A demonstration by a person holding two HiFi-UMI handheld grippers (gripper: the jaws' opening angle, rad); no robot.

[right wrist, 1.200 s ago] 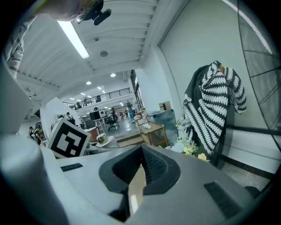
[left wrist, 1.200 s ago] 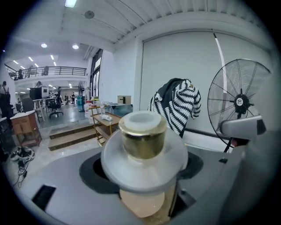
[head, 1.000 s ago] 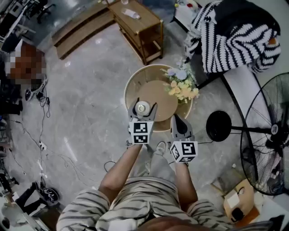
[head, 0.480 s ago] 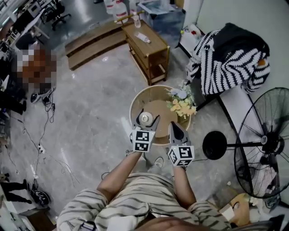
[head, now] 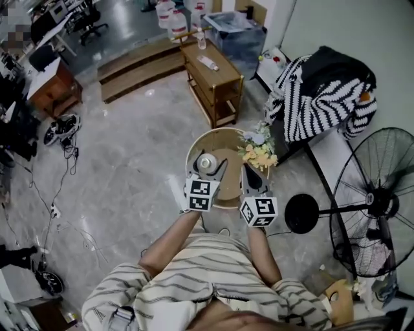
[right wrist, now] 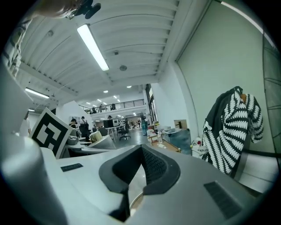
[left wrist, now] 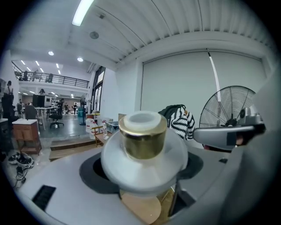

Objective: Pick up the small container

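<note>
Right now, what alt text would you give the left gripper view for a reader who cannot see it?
A small container with a gold band and white cap fills the centre, clamped between the grey jaws of the left claw. Behind it are a pale wall, a standing fan and a striped garment at right, an open office at left.

An open-plan office, shown by desks (head: 57, 87) and swivel chairs (head: 89, 19).

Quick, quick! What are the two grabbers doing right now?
Left gripper: closed on the small container, holding it.
Right gripper: closed, nothing in it.
</note>
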